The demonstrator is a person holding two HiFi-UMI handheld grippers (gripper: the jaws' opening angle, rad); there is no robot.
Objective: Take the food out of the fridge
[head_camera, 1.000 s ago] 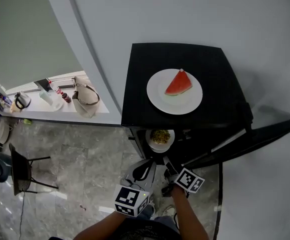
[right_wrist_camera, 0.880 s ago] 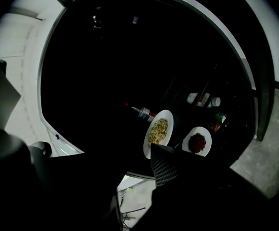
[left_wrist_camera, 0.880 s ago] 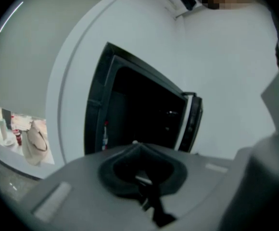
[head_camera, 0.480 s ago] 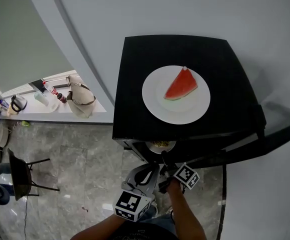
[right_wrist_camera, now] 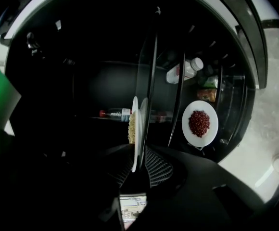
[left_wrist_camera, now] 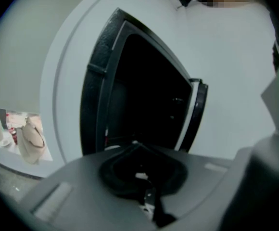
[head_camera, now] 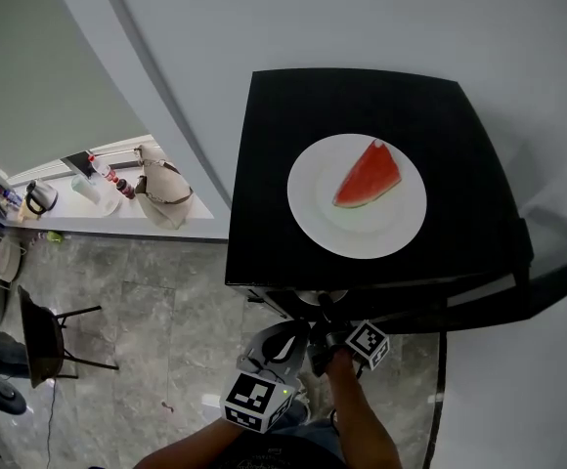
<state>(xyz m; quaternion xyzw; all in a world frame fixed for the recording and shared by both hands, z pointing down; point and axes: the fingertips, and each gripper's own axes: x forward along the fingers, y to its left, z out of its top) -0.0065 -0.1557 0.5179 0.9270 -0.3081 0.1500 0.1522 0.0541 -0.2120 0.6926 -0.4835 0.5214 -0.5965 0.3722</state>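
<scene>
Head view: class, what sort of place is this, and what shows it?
Probably a kitchen corner: a small black fridge, a white counter holding a dark kettle and bottles, grey marbled floor tiles.

Beige bag [head_camera: 163, 193] on counter [head_camera: 86, 226]; chair [head_camera: 41, 332] on floor [head_camera: 166, 306].

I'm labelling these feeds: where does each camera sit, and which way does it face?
Head view: on the person's head, looking down at the fridge top and watermelon plate; forearms, left gripper and right gripper show.
Left gripper view: on the left gripper, facing the fridge's open front; its closed fingers show.
Right gripper view: on the right gripper, rolled sideways, facing inside; its fingers have just closed on the noodle plate.
Shared: head and left gripper views show the bag.
</scene>
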